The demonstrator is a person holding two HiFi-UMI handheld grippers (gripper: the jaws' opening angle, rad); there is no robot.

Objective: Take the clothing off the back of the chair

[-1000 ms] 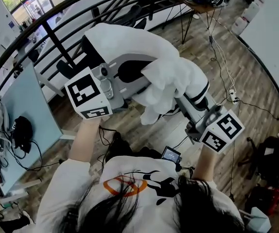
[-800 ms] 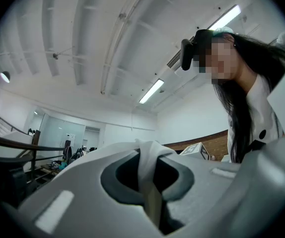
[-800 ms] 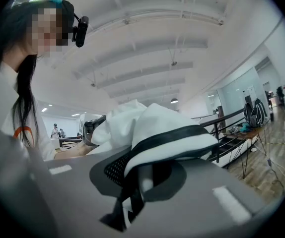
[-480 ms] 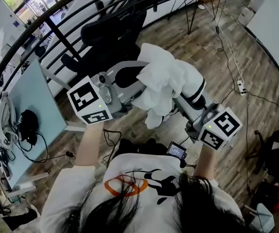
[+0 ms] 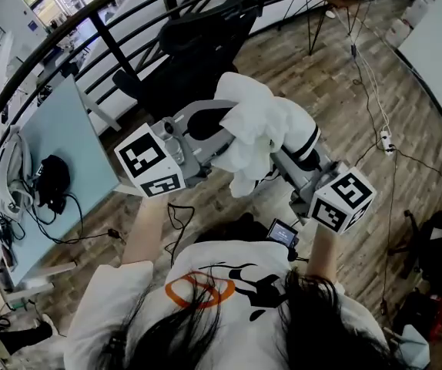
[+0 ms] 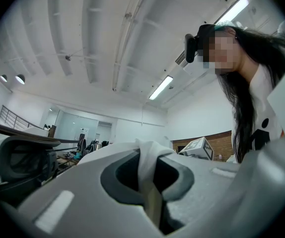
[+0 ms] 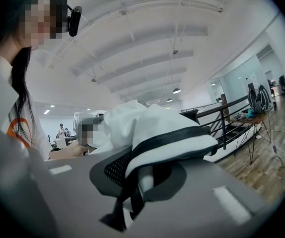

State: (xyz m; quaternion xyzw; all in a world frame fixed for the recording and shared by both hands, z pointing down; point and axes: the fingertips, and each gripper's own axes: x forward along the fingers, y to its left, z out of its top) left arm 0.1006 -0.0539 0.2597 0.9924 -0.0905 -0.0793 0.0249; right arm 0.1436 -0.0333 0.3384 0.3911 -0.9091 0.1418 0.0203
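I am holding the clothing (image 5: 261,126), a white garment with a dark band, bunched in the air between my two tools. It is hanging in front of my chest, apart from the black chair (image 5: 198,48) that is standing beyond it by the railing (image 5: 113,37). My left gripper (image 5: 219,151) is pinching a thin fold of the white cloth, with its jaws nearly together and the fabric running down through the narrow gap. My right gripper (image 5: 286,160) is clamping almost as tightly on a thicker bundle, where the dark band is crossing the jaws. I am judging the lift-off itself as done, so the step I am working on is carrying the garment clear without dropping it. To do that well I am aiming to hold both pinches firm, since the left one is gripping little cloth and seems the likelier to slip. I am also trying to hold my hands level with each other and close enough that neither is tugging fabric out of the other. A loose tail is dangling below the tools, so I am minding that it is not dragging or catching on the cable (image 5: 176,216) at my waist. I am not seeing a clear place to set the garment down, so I am looking for one before loosening either grip.
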